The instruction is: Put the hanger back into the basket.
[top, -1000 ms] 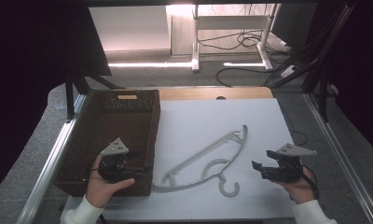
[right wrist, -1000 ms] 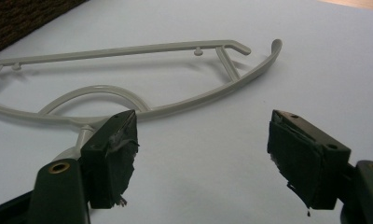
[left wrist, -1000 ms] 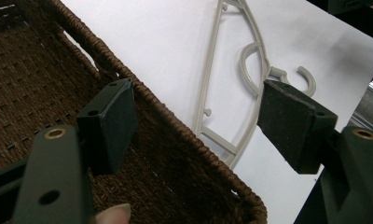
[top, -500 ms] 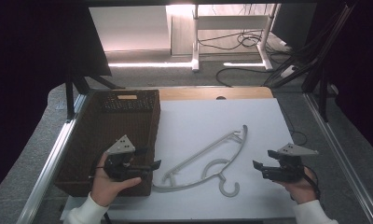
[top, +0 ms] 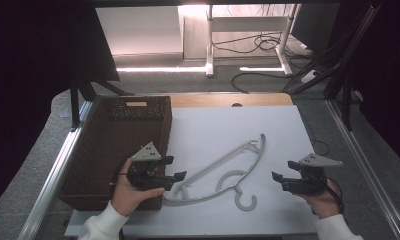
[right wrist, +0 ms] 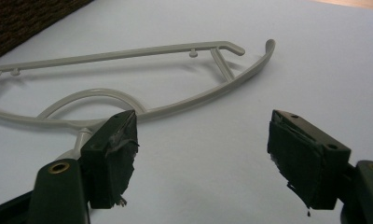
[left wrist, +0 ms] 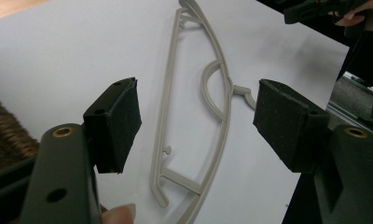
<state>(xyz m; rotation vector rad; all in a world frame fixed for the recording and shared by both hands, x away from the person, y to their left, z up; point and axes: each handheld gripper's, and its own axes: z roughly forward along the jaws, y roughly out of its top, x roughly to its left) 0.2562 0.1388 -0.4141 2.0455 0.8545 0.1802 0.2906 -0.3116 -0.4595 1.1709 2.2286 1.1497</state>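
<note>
We see a pale grey plastic hanger (top: 223, 172) lying flat on the white desk (top: 268, 125); both our hand-held grippers gape wide, empty.

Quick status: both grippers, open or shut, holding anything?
Left gripper: open, holding nothing, jaws either side of the grey hanger end without touching it.
Right gripper: open, empty, near the hanger's hook.

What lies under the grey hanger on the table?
The hanger lies flat on a white sheet that covers the table. Through its open frame the same white sheet shows. The tabletop beneath the sheet is covered, apart from a wooden strip at the far edge.
</note>
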